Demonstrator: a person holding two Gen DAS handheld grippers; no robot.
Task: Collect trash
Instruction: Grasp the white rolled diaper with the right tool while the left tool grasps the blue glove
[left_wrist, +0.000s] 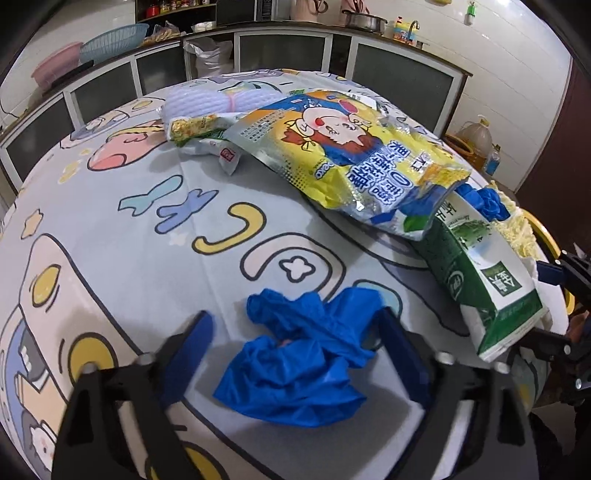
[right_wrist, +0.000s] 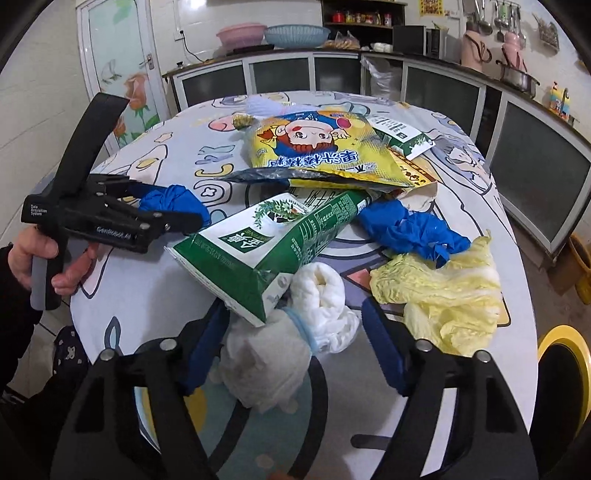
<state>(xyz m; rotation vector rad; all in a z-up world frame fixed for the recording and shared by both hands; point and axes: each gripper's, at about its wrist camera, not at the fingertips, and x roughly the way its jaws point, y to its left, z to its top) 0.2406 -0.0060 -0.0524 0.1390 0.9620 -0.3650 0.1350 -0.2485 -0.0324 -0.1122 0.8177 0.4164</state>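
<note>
Left wrist view: our left tool (left_wrist: 295, 343) gapes around the limp, light blue glove (left_wrist: 295, 354); we pinch its bunched middle.

light: bright and even, coming from above
shadows: soft and small, right under the blue glove (left_wrist: 295, 354) and the white cloth (right_wrist: 291, 332)
glare: a pale shine on the desk (left_wrist: 110, 295)
edges: bent round, with dark corners
blur: black fingers (right_wrist: 384, 343) up close look a bit fuzzy
</note>
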